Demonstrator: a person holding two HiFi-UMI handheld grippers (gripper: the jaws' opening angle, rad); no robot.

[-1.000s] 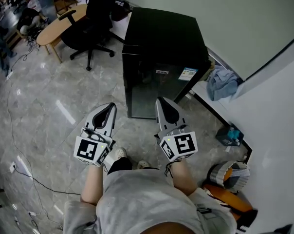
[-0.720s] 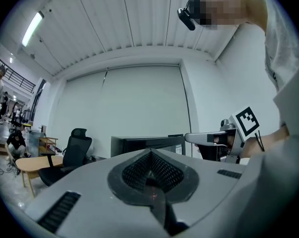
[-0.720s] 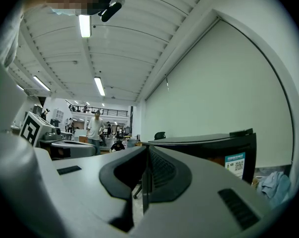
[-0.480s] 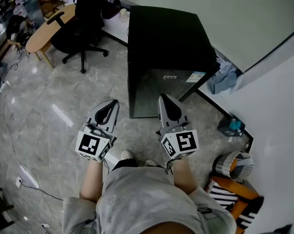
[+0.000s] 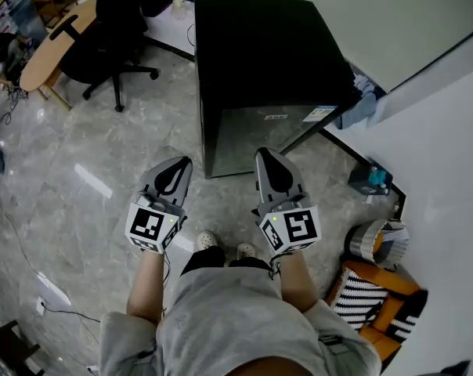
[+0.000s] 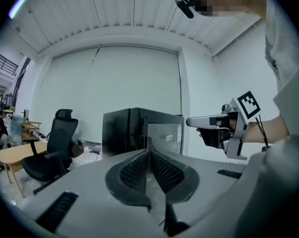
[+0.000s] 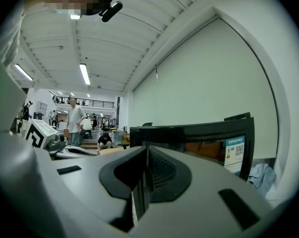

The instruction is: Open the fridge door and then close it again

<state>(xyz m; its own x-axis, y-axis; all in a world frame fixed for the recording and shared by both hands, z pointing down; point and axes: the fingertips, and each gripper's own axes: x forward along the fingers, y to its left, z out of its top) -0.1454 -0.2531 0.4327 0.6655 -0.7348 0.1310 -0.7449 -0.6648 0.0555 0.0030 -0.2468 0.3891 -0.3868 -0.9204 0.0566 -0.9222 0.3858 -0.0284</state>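
The black fridge [image 5: 268,61] stands against the wall, its glass door [image 5: 256,135] closed and facing me. My left gripper [image 5: 179,164] is held over the floor short of the door's left corner, jaws shut and empty. Level with it, my right gripper [image 5: 266,155] points at the door's lower edge, also shut and empty. Neither touches the fridge. In the left gripper view the fridge [image 6: 134,130] stands ahead beyond the closed jaws of the left gripper [image 6: 149,152], with the right gripper [image 6: 195,121] alongside. The right gripper view shows the fridge [image 7: 204,135] close ahead.
A black office chair [image 5: 111,30] and a wooden table [image 5: 45,49] stand at the back left. A blue cloth [image 5: 363,104] lies behind the fridge, with a blue object [image 5: 371,180] and a striped bag [image 5: 373,292] along the right wall. A cable [image 5: 33,249] runs over the floor.
I have stepped closer to the fridge, which now sits nearer and more centred in the head view. Both grippers went forward with me and stayed shut and side by side.
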